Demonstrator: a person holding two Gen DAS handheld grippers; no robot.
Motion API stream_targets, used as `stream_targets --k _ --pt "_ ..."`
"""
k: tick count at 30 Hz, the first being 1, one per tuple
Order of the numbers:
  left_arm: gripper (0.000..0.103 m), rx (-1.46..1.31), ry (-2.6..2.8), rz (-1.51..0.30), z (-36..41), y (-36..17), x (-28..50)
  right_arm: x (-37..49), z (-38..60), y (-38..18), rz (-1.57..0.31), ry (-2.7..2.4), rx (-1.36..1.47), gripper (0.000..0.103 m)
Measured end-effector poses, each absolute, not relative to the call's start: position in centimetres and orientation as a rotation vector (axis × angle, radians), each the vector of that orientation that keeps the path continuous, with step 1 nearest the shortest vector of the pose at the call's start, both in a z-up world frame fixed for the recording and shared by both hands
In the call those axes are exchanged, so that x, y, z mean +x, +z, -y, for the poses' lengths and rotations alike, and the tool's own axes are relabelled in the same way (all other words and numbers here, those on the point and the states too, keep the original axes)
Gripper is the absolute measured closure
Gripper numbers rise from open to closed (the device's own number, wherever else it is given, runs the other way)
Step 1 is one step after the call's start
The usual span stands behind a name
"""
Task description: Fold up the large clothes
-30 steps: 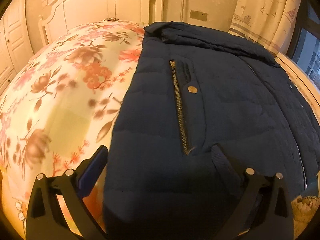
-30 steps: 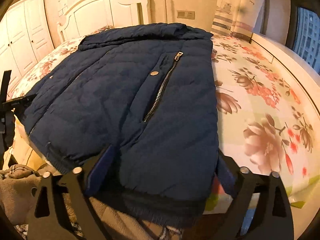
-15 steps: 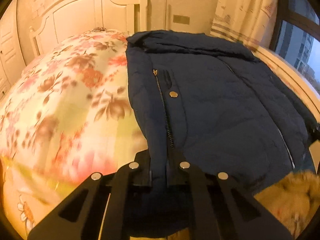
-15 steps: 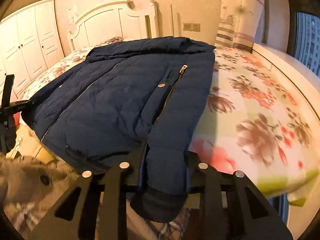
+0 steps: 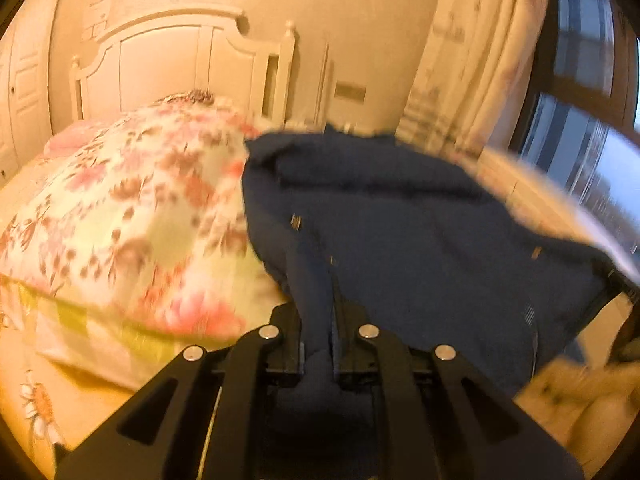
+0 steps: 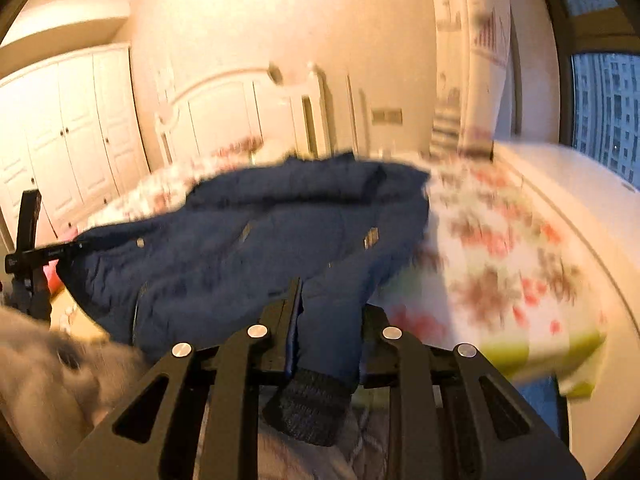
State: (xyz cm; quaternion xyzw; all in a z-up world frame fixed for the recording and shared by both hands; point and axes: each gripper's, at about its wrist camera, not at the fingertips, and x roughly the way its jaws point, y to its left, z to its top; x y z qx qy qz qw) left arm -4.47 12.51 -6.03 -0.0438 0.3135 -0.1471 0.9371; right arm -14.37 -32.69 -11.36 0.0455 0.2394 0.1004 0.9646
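Observation:
A large navy quilted jacket [image 5: 420, 236] with metal zips lies on the floral bed, its hem lifted toward me. My left gripper [image 5: 318, 332] is shut on the jacket's left hem corner. In the right wrist view the same jacket [image 6: 248, 240] stretches across the bed, and my right gripper [image 6: 326, 320] is shut on its right hem corner, the ribbed cuff band [image 6: 308, 408] hanging below the jaws. Both views are blurred by motion. The left gripper's body [image 6: 28, 256] shows at the left edge of the right wrist view.
The floral bedspread [image 5: 132, 220] covers the bed, with a white headboard [image 5: 180, 68] behind. A curtain [image 5: 472, 60] and window [image 5: 584, 128] stand to the right. A white wardrobe [image 6: 68, 132] lies left. A person's fuzzy sleeve [image 6: 44, 376] is near the bed's foot.
Both grippers closed on the jacket's hem, then lifted and pulled it back toward the foot of the bed. The jacket's lower half has risen off the bedspread.

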Motion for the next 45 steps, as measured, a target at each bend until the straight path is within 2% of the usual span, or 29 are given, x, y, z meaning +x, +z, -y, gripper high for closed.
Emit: stream_targets --k 5,8,12,16,18,19,20,21,24,28,32,39,40,41,42,43,44,45 --pt "0.095 -0.209 -0.349 -0.601 -13.3 -1.4 3.1 -7.6 33.8 -6.4 -0.414 0.226 0.050 0.081" --pt "0.093 -0.297 -0.339 -0.668 -12.9 0.5 11.9 0.3 35.5 -3.5 -0.431 0.235 0.080 0.080" --pt "0.089 -0.348 -0.248 -0.781 -11.7 0.9 24.5 13.4 38.2 -1.8 -0.572 0.223 0.184 0.079" --pt "0.081 -0.382 -0.174 -0.949 -10.5 -2.4 35.7 26.6 41.4 -4.6 -0.795 0.184 0.314 0.074" --pt "0.074 -0.404 -0.157 -1.017 -10.5 -4.4 39.6 30.3 42.6 -6.5 -0.851 0.156 0.341 0.063" --pt "0.069 -0.422 -0.166 -1.056 -10.7 -5.3 41.6 31.9 43.3 -7.6 -0.880 0.161 0.362 0.042" --pt "0.064 -0.447 -0.183 -1.080 -11.1 -6.1 42.8 33.1 44.1 -8.6 -0.903 0.171 0.397 0.011" --pt "0.061 -0.484 -0.204 -1.108 -11.6 -6.6 44.0 33.6 44.5 -9.3 -0.909 0.185 0.434 0.004" --pt "0.056 -0.533 -0.136 -1.124 -14.0 -7.3 47.0 34.9 48.0 -10.9 -0.891 0.174 0.572 0.004" --pt "0.035 -0.325 -0.004 -0.950 -15.6 -4.0 47.8 35.7 49.2 -12.2 -0.918 0.109 0.458 0.004" --pt "0.020 -0.170 -0.172 -0.903 -13.2 -3.9 46.7 36.2 49.0 -13.9 -0.927 0.205 0.444 0.004" --pt "0.019 -0.152 -0.319 -1.007 -10.5 -8.9 46.8 37.8 46.3 -15.5 -0.963 0.263 0.374 0.004" --pt "0.019 -0.183 -0.333 -1.021 -10.5 -9.6 47.3 37.8 45.8 -15.6 -0.966 0.267 0.363 0.009" --pt "0.021 -0.221 -0.355 -1.036 -10.4 -10.4 47.7 37.8 45.4 -15.6 -0.968 0.266 0.347 0.020" --pt "0.023 -0.238 -0.372 -1.044 -10.5 -10.8 47.9 37.8 45.1 -15.7 -0.969 0.256 0.322 0.024" --pt "0.035 -0.242 -0.384 -1.051 -10.1 -11.3 48.0 37.7 44.8 -15.8 -0.967 0.249 0.302 0.032" --pt "0.059 -0.227 -0.383 -1.061 -9.5 -11.9 48.1 37.5 44.6 -15.6 -0.953 0.253 0.287 0.041" --pt "0.070 -0.202 -0.365 -1.060 -9.0 -12.1 48.0 37.2 44.4 -15.4 -0.933 0.249 0.266 0.045"
